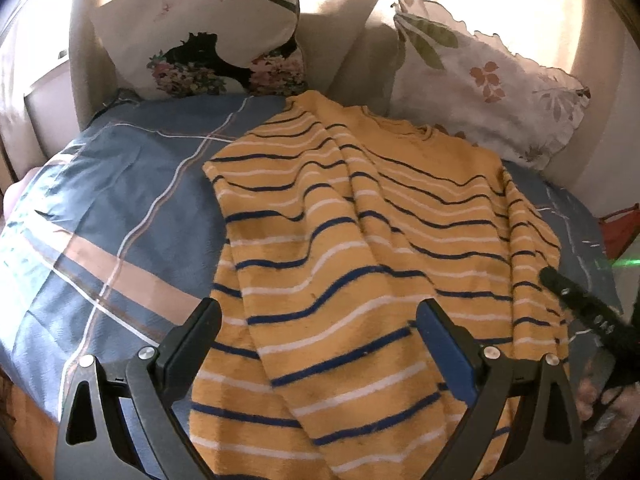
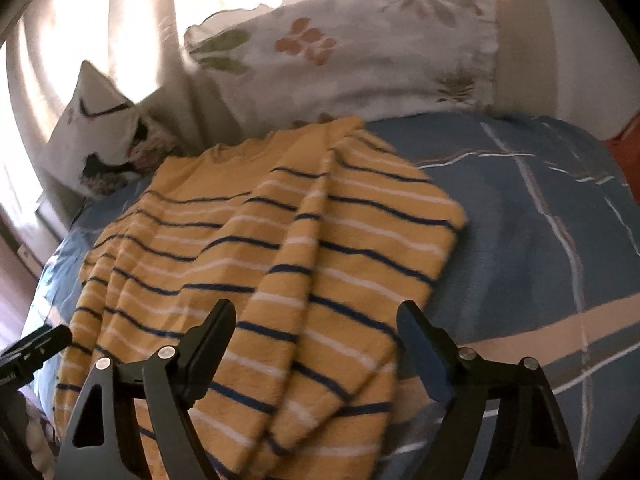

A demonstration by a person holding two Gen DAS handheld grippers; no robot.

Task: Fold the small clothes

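A yellow garment with navy and white stripes [image 1: 360,248] lies rumpled on the blue plaid bedsheet [image 1: 120,208]. It also shows in the right wrist view [image 2: 280,248], with long folds running toward me. My left gripper [image 1: 318,316] is open above the garment's near part, holding nothing. My right gripper [image 2: 316,320] is open above the garment's near right edge, holding nothing. The right gripper's body shows at the right edge of the left wrist view [image 1: 592,312]. The left gripper's body shows at the left edge of the right wrist view [image 2: 32,348].
Two floral pillows [image 1: 208,40] [image 1: 488,80] lean at the head of the bed; the second also shows in the right wrist view [image 2: 360,56]. Bright curtains hang behind. A red object [image 1: 620,228] sits past the bed's right edge.
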